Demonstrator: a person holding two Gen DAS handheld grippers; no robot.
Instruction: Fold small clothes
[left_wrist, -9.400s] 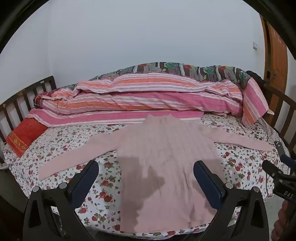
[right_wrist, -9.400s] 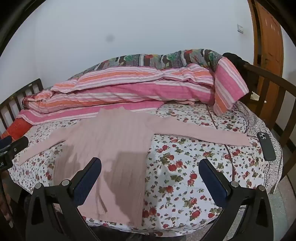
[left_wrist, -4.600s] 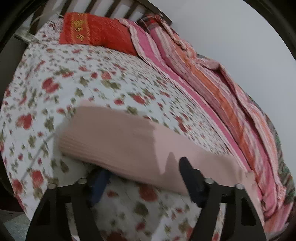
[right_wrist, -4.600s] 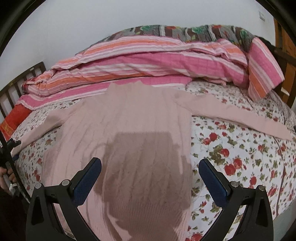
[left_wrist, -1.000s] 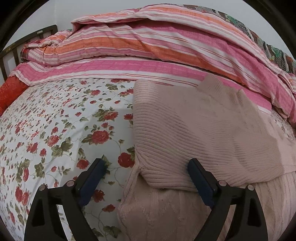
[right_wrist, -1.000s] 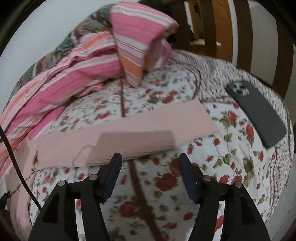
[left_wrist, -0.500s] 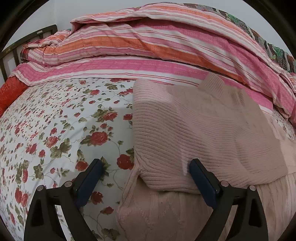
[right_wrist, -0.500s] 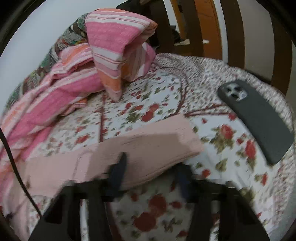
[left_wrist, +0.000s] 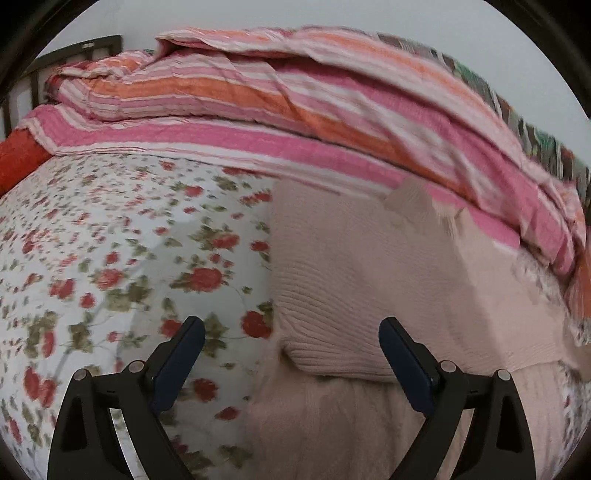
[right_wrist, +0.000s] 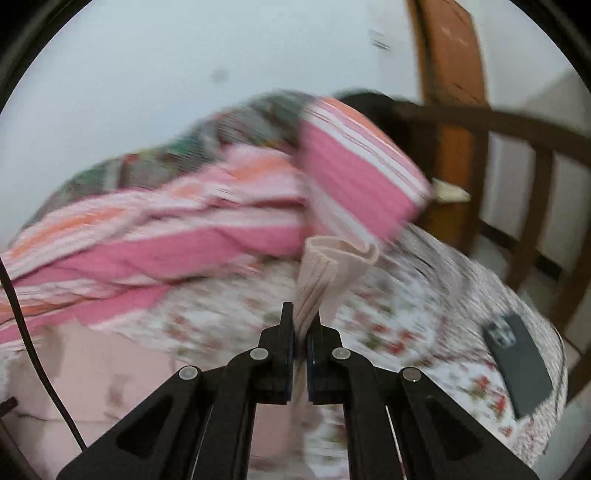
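Lifting sleeve (right_wrist: 325, 273) clear, jaws now clamped

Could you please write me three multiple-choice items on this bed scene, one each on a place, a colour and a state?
1. Where does the dark smartphone lie?
A. on the floral bedsheet near the wooden bed rail
B. on the striped quilt
C. on the sweater

2. What colour is the ribbed knit sweater?
A. grey
B. pale pink
C. red

3. How do the right gripper jaws stand?
A. wide open
B. shut on nothing
C. shut on the sweater's sleeve cuff

Answers: 1 A, the phone rests on the flowered sheet by the rail; 2 B, the knit is pale pink; 3 C, the cuff sticks up from between closed jaws.
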